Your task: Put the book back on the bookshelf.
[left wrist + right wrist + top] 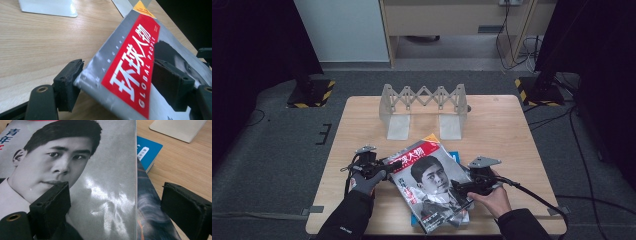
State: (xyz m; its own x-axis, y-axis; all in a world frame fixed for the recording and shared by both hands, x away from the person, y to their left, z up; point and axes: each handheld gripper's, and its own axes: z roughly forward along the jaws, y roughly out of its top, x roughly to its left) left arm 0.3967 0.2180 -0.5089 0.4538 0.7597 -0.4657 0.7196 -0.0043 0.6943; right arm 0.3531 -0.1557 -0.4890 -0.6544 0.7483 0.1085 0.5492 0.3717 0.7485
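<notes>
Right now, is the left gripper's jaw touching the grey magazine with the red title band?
Touching: in the left gripper view, one pad presses the magazine's spine edge.

The high view looks forward and down on your surface (362, 115) from above your side. Each claw view rides low and close, facing along its own jaws. All three views share the magazine (432, 185) (130, 62) (107, 182).
</notes>
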